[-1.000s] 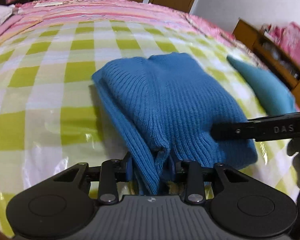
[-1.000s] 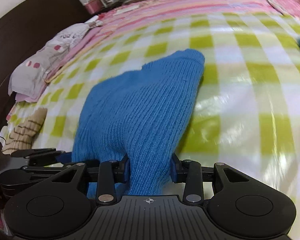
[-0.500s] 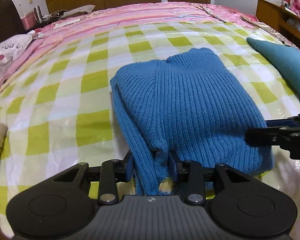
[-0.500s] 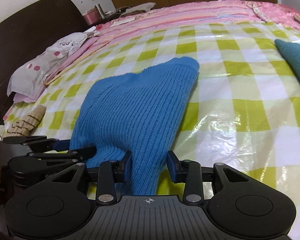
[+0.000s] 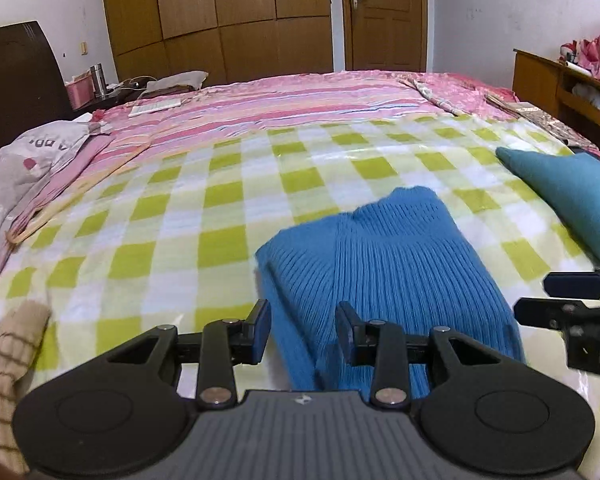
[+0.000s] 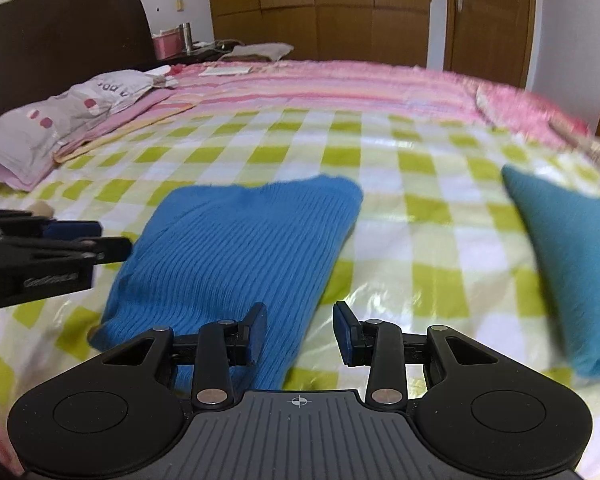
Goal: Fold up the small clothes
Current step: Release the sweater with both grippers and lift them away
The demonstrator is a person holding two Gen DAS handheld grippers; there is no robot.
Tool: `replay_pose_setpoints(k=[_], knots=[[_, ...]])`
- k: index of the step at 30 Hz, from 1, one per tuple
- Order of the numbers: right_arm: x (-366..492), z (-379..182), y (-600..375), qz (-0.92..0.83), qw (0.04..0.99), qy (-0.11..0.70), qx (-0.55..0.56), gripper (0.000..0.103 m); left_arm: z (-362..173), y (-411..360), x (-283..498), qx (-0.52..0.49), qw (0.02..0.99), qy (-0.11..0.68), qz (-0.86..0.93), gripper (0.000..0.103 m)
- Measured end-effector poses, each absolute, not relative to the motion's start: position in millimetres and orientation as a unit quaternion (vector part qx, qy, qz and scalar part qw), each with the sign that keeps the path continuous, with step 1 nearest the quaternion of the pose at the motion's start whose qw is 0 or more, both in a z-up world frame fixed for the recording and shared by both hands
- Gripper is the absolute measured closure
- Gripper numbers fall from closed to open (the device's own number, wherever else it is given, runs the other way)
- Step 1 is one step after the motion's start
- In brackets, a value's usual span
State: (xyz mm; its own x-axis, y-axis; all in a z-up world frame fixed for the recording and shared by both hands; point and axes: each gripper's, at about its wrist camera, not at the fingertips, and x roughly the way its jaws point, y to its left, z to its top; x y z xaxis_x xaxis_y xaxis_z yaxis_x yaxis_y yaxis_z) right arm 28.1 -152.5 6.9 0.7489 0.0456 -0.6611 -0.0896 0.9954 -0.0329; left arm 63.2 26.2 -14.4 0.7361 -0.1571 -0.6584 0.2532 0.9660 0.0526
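Blue ribbed sweater (image 5: 396, 276) lies folded on the green-checked bed cover (image 5: 180, 216). Both tools stand open above its near edge, gripping nothing: the left tool (image 5: 302, 330) over the sweater's left part, the right tool (image 6: 299, 330) at its right corner. Only the left view shows a striped beige garment (image 5: 4, 364) at near left. A teal garment (image 6: 572, 264) lies right.
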Motion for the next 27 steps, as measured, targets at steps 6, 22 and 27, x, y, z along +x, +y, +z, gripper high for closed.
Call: replay_pose_setpoints(k=[6, 22, 27], knots=[[43.5, 2.7, -146.6, 0.017, 0.938, 0.342, -0.052, 0.067, -38.1, 12.5, 89.1, 0.095, 0.929, 0.345, -0.094, 0.062], [74.1, -16.0, -132.5, 0.012, 0.935, 0.344, -0.089, 0.067, -62.5, 30.4, 106.0, 0.081, 0.931, 0.346, -0.087, 0.058], [75.4, -17.4, -127.5, 0.011, 0.934, 0.343, -0.102, 0.068, -63.9, 35.7, 105.9, 0.071, 0.931, 0.347, -0.087, 0.058]])
